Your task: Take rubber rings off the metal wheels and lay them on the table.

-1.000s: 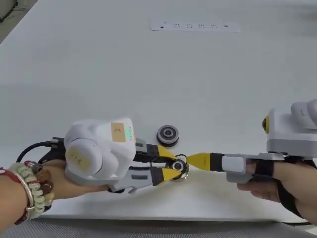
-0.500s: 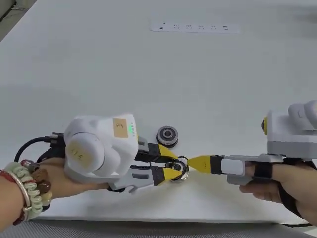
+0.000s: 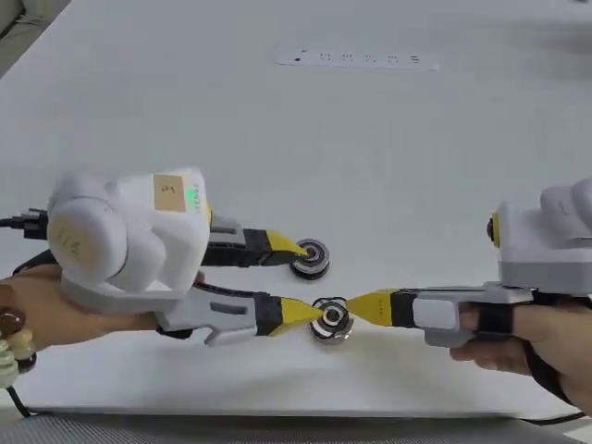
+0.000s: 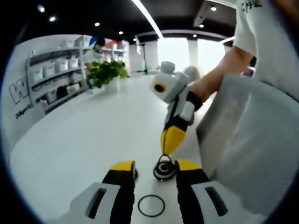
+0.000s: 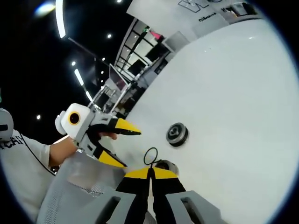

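Observation:
A bare metal wheel (image 3: 331, 319) lies near the table's front edge, and my right gripper (image 3: 356, 305) is shut with its yellow tips against it. My left gripper (image 3: 305, 282) is open wide, its lower fingertip beside that wheel. In the left gripper view a loose black rubber ring (image 4: 151, 205) lies flat on the table between my open jaws, just short of the wheel (image 4: 164, 169). A second wheel (image 3: 312, 259) with a dark rubber ring around it sits by my left upper fingertip. In the right gripper view, the loose ring (image 5: 150, 155) and the ringed wheel (image 5: 177, 134) lie beyond my shut right gripper (image 5: 150, 173).
A white power strip (image 3: 356, 58) lies at the far side of the white table (image 3: 277, 139). The table's front edge runs just below both grippers. A person's sleeve and a hand on the right gripper (image 4: 172, 140) show in the left gripper view.
My left gripper has opened and drawn back to the left, letting go at the near wheel. A rubber ring now lies loose on the table. The right gripper has stayed at the wheel.

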A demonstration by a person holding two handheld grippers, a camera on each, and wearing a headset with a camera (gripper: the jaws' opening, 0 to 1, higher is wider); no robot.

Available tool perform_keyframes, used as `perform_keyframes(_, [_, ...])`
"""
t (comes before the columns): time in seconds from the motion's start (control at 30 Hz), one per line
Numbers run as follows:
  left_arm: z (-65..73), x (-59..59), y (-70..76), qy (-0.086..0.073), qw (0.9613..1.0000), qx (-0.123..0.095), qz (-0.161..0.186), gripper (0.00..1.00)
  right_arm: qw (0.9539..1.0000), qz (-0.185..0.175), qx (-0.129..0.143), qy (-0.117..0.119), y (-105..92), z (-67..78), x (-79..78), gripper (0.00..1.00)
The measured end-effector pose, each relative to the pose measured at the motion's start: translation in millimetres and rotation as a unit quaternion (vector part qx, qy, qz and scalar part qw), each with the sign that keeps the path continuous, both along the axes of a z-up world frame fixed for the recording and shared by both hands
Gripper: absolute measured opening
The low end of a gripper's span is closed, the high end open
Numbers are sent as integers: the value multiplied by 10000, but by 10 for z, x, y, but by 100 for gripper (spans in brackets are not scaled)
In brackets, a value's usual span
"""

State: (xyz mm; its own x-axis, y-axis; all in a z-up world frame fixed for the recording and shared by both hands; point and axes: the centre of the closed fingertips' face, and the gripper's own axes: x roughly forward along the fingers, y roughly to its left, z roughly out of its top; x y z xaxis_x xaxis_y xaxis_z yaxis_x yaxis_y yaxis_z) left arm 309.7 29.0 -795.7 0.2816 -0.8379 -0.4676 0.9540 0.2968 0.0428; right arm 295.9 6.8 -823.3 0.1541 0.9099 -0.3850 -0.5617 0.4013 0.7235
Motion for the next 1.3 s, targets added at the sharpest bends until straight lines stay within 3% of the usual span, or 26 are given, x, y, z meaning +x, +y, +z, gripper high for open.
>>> perform_keyframes(0.07, [71, 3, 8, -27, 10000, -27, 6, 41, 9998, -44, 210, 54, 21, 99, 5, 0])
perform_keyframes(0.13, [143, -9, 23, -80, 10000, -33, -5, 42, 9997, -71, 216, -5, 8, 150, 22, 0])
perform_keyframes(0.2, [215, -29, 30, 25, 9999, -129, 45, 44, 9998, -83, 196, -51, -11, 178, 28, 0])
perform_keyframes(0.27, [296, -55, 40, 49, 9997, -242, 68, 50, 9997, -137, 218, -32, -32, 199, 33, 0])
perform_keyframes(0.4, [432, -130, 121, -79, 9993, -319, 174, 65, 9991, -207, 360, -16, -53, 298, 13, 0])
perform_keyframes(0.6, [482, -231, 346, -241, 9992, -88, 308, 68, 9986, -269, 447, -82, -92, 408, 8, 0])
perform_keyframes(0.83, [577, -296, 599, -319, 9980, -21, 551, 73, 9982, -300, 493, -186, -105, 507, 4, 0])
perform_keyframes(0.97, [605, -329, 718, -306, 9970, -38, 711, 77, 9981, -286, 494, -243, -103, 554, 3, 0])
perform_keyframes(1.1, [563, -373, 850, -344, 9958, 108, 846, 78, 9979, -279, 505, -294, -101, 602, 9, 0])
perform_keyframes(1.3, [577, -440, 1023, -274, 9935, 14, 1102, 83, 9979, -228, 454, -390, -89, 649, 11, 0])
